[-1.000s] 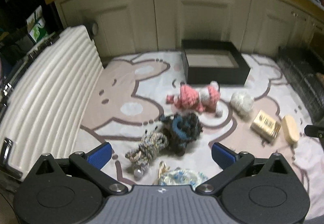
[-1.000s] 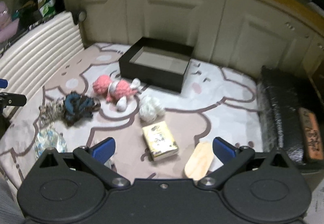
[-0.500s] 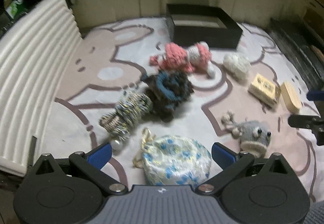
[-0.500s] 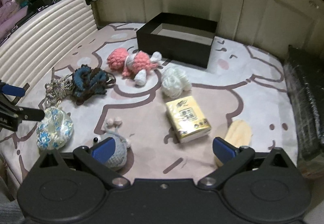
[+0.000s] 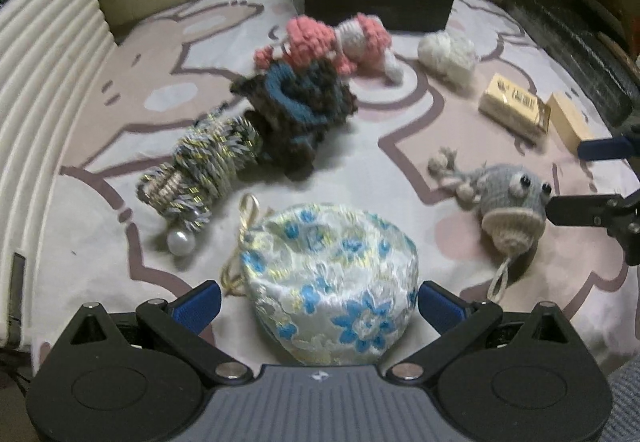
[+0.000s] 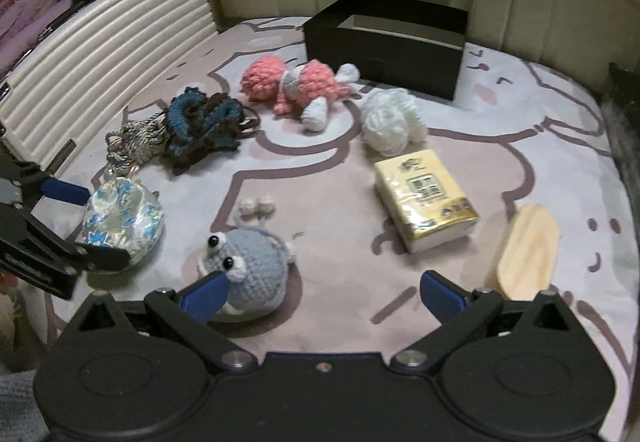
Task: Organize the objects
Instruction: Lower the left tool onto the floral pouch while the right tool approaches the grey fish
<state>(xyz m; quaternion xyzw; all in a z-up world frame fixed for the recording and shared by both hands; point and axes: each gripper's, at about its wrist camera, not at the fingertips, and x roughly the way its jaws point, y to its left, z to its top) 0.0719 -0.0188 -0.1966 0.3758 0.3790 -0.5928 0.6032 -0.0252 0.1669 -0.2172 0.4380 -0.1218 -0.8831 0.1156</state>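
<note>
**Grippers Wide at Pouch and Grey Toy; Nothing Yet Seized**

Left gripper stood wide open, its blue-tipped fingers flanking the floral drawstring pouch without pressing it; it held nothing. The right gripper was likewise wide open and empty, with the grey crocheted toy just inside its left finger and bare mat under most of the gap.

The surface was a cartoon-printed mat, apparently on the floor, not a counter. On it lay the pink crocheted doll, a blue-brown yarn piece, a metallic cord bundle, a white yarn ball, a tissue pack and a wooden block. The black box stood open at the far end, well apart from both grippers; no item could be seen inside it.

Assessment: the step in hand appeared to be the first pick, on approach. The box was the likely destination, though the task sentence did not confirm this. The left would need only to close on the soft pouch, squarely, to avoid pinching loose fabric or the cord. The right would need to shift leftward to centre the toy before closing.

Both grippers were held low, angled forward and down toward the mat, side by side.
</note>
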